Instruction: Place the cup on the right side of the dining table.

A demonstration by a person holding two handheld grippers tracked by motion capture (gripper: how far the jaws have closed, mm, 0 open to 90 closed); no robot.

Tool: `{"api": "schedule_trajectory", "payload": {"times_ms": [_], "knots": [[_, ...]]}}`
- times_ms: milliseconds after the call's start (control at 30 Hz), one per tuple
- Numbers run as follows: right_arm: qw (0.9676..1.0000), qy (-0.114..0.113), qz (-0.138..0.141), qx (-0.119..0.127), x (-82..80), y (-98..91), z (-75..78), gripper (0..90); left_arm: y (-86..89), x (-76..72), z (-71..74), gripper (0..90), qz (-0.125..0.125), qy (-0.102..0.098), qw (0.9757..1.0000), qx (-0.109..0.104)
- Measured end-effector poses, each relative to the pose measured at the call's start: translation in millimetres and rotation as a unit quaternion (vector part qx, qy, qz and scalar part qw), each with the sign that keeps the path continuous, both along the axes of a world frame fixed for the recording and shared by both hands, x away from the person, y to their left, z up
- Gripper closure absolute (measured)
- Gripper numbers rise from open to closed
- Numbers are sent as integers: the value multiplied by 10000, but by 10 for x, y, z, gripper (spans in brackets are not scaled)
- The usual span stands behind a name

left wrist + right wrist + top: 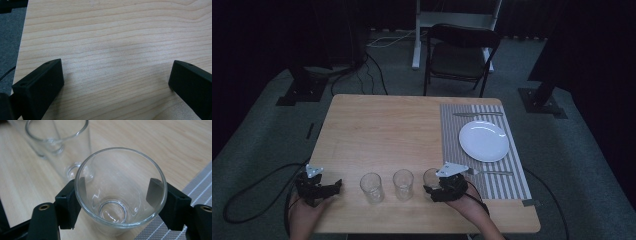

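Three clear empty glasses stand in a row near the table's front edge. My right gripper (432, 190) is shut on the rightmost glass (430, 177). In the right gripper view its black pads (72, 202) press both sides of this glass (120, 182), which stands upright at the placemat's edge. The middle glass (403, 184) is just beyond it (57, 142), and the left glass (372, 187) stands further along. My left gripper (334, 186) rests at the front left of the table, apart from the glasses. Its jaws (116, 82) are open over bare wood.
A striped placemat (452, 145) on the right half of the wooden table (382, 130) carries a white plate (484, 141), a fork (489, 172) on its near side and a knife (477, 114) on its far side. A black chair (462, 55) stands behind the table.
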State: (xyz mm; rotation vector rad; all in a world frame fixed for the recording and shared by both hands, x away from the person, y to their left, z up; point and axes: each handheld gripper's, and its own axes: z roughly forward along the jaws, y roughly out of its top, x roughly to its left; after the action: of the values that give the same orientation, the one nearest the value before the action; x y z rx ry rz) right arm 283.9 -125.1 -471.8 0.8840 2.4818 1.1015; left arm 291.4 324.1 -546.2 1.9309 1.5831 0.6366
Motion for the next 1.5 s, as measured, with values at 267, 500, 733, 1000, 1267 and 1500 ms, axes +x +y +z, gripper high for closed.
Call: {"api": "schedule_trajectory", "payload": {"times_ms": [267,500,733,1000,1267,1500], "knots": [[9999,-48,-146,29,80,-67,94,284,0,0,0,2,0,0,10000,-1],[9996,-49,-279,-9,172,-110,141,285,0,0,0,2,-1,-1,10000,0],[9992,-112,-367,-59,257,-125,189,285,0,0,-2,2,2,-8,10000,-2],[9982,-152,-576,-45,440,-194,275,284,0,0,-2,2,1,-7,10000,-2],[9971,-149,-746,-99,595,-233,311,285,0,0,-1,2,0,-6,10000,-1],[9955,-129,-928,-125,773,-282,319,285,1,0,-1,2,-2,-9,10000,5]]}}
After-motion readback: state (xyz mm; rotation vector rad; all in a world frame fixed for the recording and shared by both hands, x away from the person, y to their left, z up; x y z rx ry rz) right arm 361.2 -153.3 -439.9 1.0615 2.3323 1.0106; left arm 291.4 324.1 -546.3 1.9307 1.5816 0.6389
